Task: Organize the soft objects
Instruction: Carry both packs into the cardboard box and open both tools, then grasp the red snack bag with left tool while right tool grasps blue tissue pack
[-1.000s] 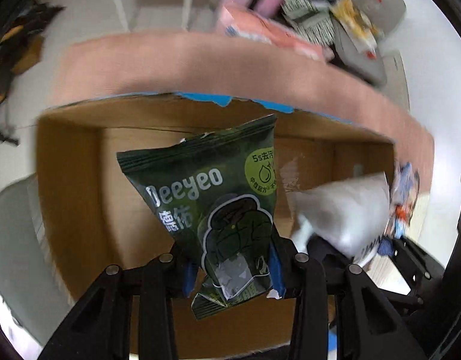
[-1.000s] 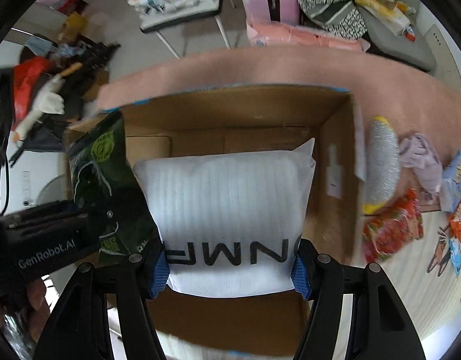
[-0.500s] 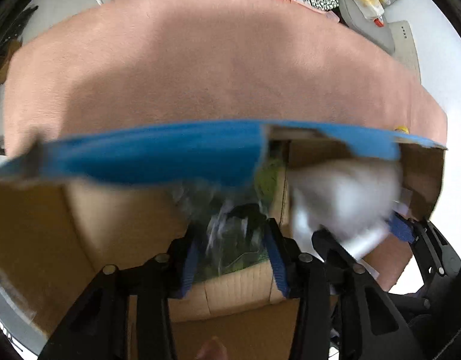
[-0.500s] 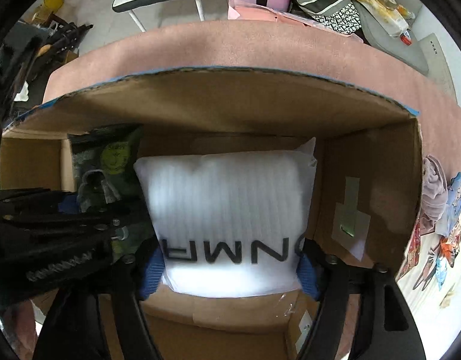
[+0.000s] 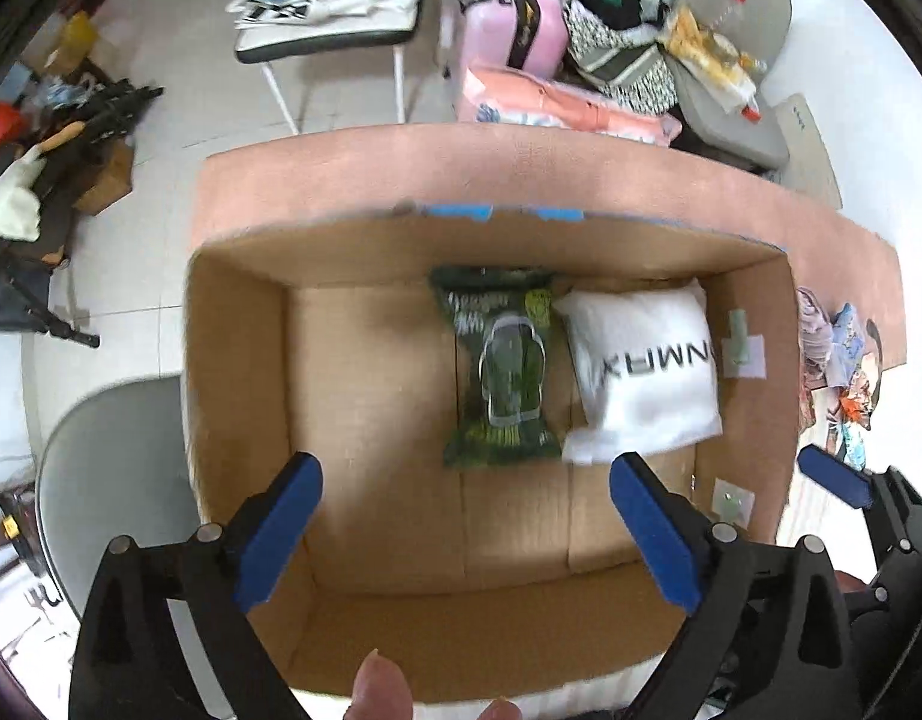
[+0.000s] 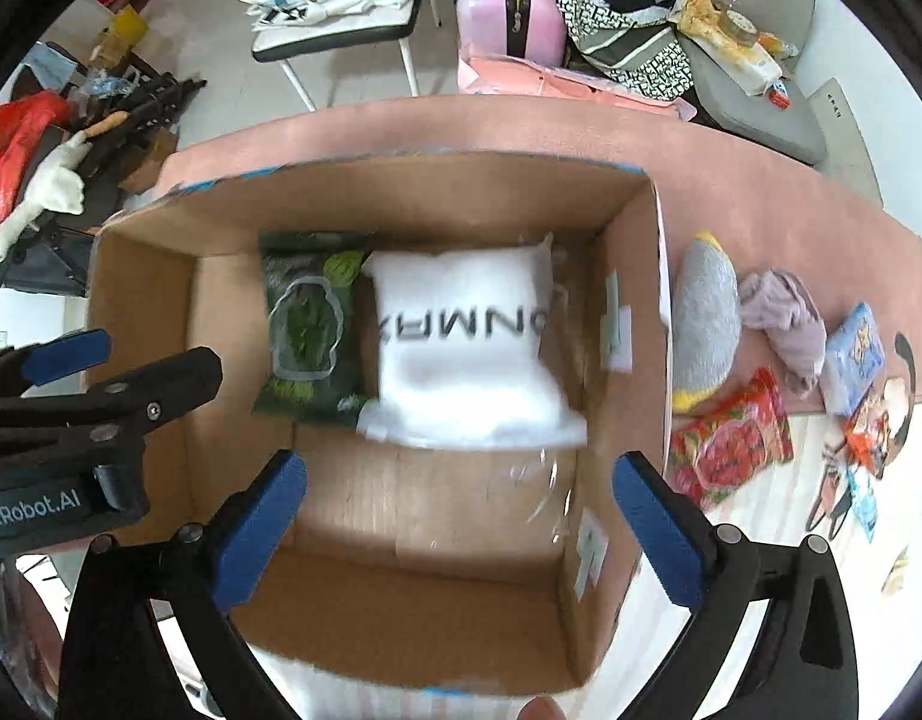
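Inside corrugated cardboard box point(image 5: 239, 396): glossy green crinkly pouch point(image 5: 499, 369) touching puffy white ribbed pack point(image 5: 640, 366). Left gripper point(image 5: 466, 516) and right gripper point(image 6: 461, 507) both spread wide, holding nothing.

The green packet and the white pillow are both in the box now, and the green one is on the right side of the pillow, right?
Not quite. Both lie in the cardboard box, but the green packet is left of the white pillow, as the right wrist view shows.

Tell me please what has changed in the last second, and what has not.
Both grippers let go. The left gripper released the green wipes packet and the right gripper released the white pillow pack; both now lie side by side in the cardboard box. Both grippers pulled back, open. The items beside the box stayed put.
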